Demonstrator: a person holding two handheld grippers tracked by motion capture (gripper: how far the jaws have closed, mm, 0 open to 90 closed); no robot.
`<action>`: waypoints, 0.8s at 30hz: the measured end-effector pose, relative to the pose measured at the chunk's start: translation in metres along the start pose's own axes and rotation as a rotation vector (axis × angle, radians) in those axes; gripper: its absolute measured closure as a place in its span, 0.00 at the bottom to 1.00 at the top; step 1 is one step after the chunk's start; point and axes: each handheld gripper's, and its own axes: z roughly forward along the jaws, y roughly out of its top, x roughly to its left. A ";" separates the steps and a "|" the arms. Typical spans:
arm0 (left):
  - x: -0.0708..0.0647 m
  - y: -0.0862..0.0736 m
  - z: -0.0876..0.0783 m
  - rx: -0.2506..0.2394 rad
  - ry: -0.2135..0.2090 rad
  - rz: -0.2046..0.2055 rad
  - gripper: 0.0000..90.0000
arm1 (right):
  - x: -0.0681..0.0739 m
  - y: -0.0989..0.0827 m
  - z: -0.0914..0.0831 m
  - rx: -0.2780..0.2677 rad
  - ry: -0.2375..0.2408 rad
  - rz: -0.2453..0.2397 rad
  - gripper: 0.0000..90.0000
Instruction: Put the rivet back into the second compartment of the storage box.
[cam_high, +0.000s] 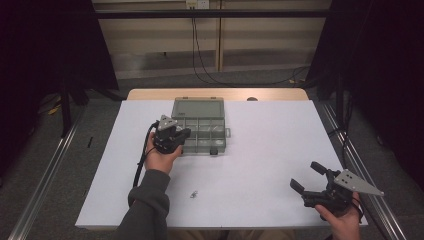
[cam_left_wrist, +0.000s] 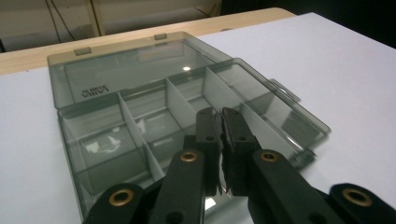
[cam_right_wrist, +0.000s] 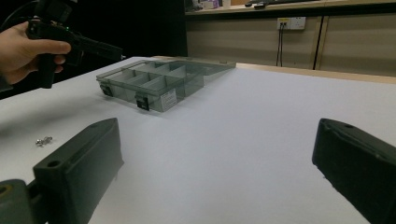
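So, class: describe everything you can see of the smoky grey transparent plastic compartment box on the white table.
The smoky grey transparent plastic compartment box lies open on the white table, its lid folded flat behind it on two hinges. Thin dividers split the tray into rectangular compartments, which look empty. Two dark latches and a label sit on its front wall. The shut left gripper hovers over the tray; whether it touches is unclear.

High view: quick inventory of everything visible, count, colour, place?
Organiser box: 1, smoky grey clear plastic, lid open, far-centre of table, divided compartments.
Small metal parts: one little cluster, silvery, near edge of table; exact count too small to tell.
Table: 1, white top, wooden strip at far edge.
Wall socket: 1, pale, back wall, black cables hanging from it.
Left gripper: 1, black, jaws shut, over the box's near-left part.
Right gripper: 1, black, jaws open, near-right of table.
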 end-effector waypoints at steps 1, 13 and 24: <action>0.002 0.000 0.003 0.001 0.011 -0.008 0.96 | 0.000 0.000 0.000 0.000 0.000 0.000 0.01; 0.013 0.009 0.032 0.047 0.072 0.008 0.96 | -0.002 0.000 0.000 -0.005 0.002 0.007 0.01; 0.016 0.009 0.048 0.065 0.108 0.027 0.82 | -0.006 -0.001 0.000 -0.010 0.004 0.025 0.01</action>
